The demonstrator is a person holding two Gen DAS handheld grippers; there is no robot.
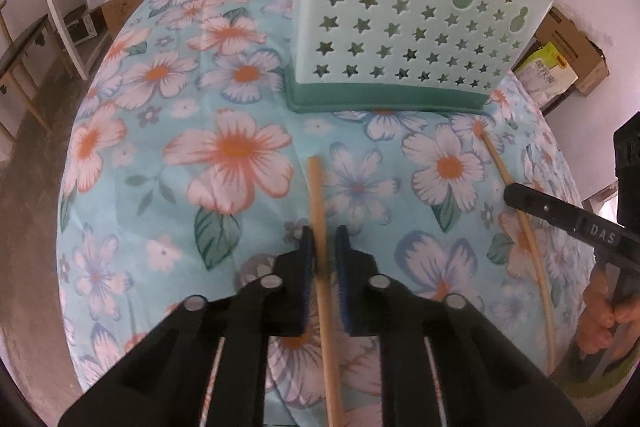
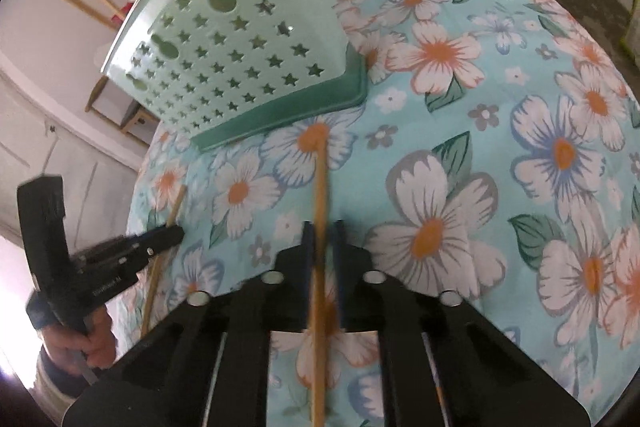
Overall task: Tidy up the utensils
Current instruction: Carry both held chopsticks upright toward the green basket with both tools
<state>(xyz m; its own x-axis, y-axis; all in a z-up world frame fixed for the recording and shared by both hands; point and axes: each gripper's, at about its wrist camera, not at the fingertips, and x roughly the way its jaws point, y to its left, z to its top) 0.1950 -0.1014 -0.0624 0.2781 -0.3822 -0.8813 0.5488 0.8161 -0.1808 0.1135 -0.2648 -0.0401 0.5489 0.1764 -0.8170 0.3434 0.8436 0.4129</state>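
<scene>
Both grippers were angled steeply down over the floral, light-blue tablecloth [image 1: 224, 147]. The left gripper [image 1: 325, 251] was clenched on a thin, round wooden chopstick [image 1: 318, 195], held between its blue pads. The right gripper [image 2: 322, 247] was likewise clamped on a second wooden chopstick [image 2: 320, 179], whose tip lay near the dark green base of the pale green plastic utensil holder [image 1: 400, 27], a star-perforated, fan-shaped basket standing upright on the cloth.

Two wooden chopsticks [image 1: 316, 195] [image 2: 320, 187] near a star-perforated mint holder [image 1: 404, 27].
</scene>
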